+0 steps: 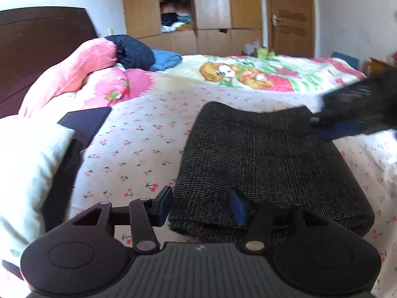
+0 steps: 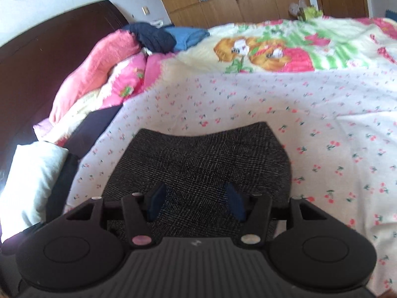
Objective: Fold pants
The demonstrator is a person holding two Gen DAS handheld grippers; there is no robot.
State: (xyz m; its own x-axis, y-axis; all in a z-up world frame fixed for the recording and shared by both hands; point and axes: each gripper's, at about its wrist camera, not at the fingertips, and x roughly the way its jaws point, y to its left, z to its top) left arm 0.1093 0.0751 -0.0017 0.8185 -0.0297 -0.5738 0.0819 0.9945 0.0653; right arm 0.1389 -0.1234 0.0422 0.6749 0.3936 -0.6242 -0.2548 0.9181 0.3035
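Dark grey checked pants (image 1: 260, 164) lie folded into a thick rectangle on the cherry-print sheet (image 1: 139, 144). My left gripper (image 1: 202, 207) is open at the near left corner of the pants, one finger beside the fold, one over it. My right gripper (image 2: 194, 203) is open just above the near part of the pants (image 2: 198, 156), holding nothing. It also shows, blurred, in the left wrist view (image 1: 347, 121) over the far right corner of the pants.
A dark wooden headboard (image 1: 37, 49) stands at the left. A white pillow (image 1: 27, 173), a pink blanket (image 1: 82, 74), and navy and blue clothes (image 1: 139, 52) lie nearby. A cartoon-print blanket (image 1: 260, 74) covers the far side. Wooden wardrobes (image 1: 211, 5) stand behind.
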